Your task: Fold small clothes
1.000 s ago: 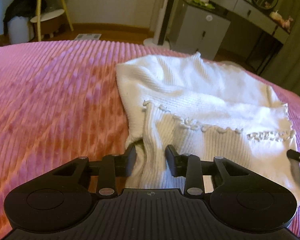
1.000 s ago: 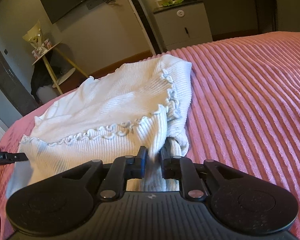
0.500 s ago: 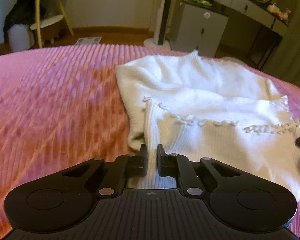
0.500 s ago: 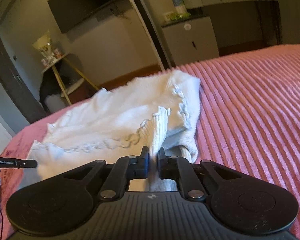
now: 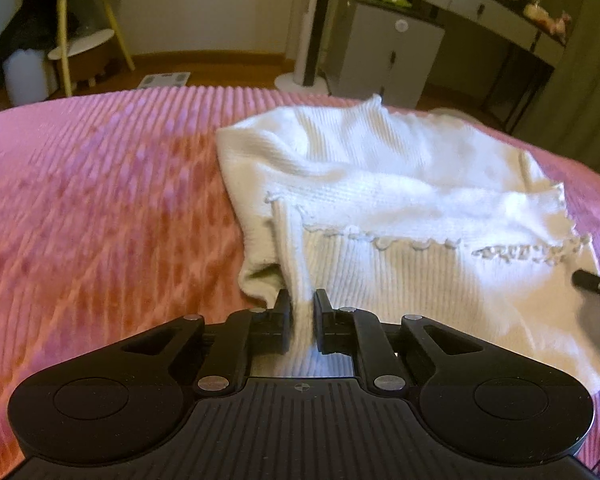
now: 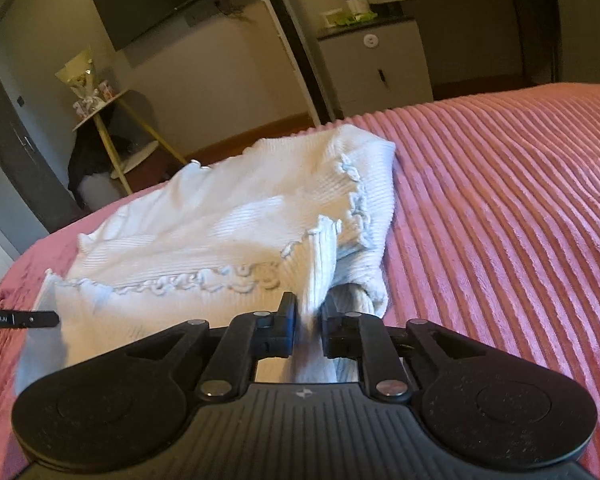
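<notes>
1. I see the white ribbed garment (image 5: 400,184) lying on the pink ribbed bedspread (image 5: 100,208), already doubled once, with its frilled hem (image 5: 440,245) running crosswise in front of me.
2. My left gripper (image 5: 301,312) is clamped on the near left corner of the garment; a ridge of cloth stands pinched between its pads. Its jaws closed within the last second and have eased a touch since, with the cloth between them throughout.
3. My right gripper (image 6: 309,322) is clenched on the near right corner, with a bunched fold of knit between its jaws, which have also eased a touch.
4. The relation that matters: the garment's long axis runs side to side between my two grippers, and the bulk of it lies ahead of both, away from me.
5. Each hand sits at its own end, so neither is nearer.
6. I judge the next fold carries this near edge forward over the far part, both hands lifting together.
</notes>
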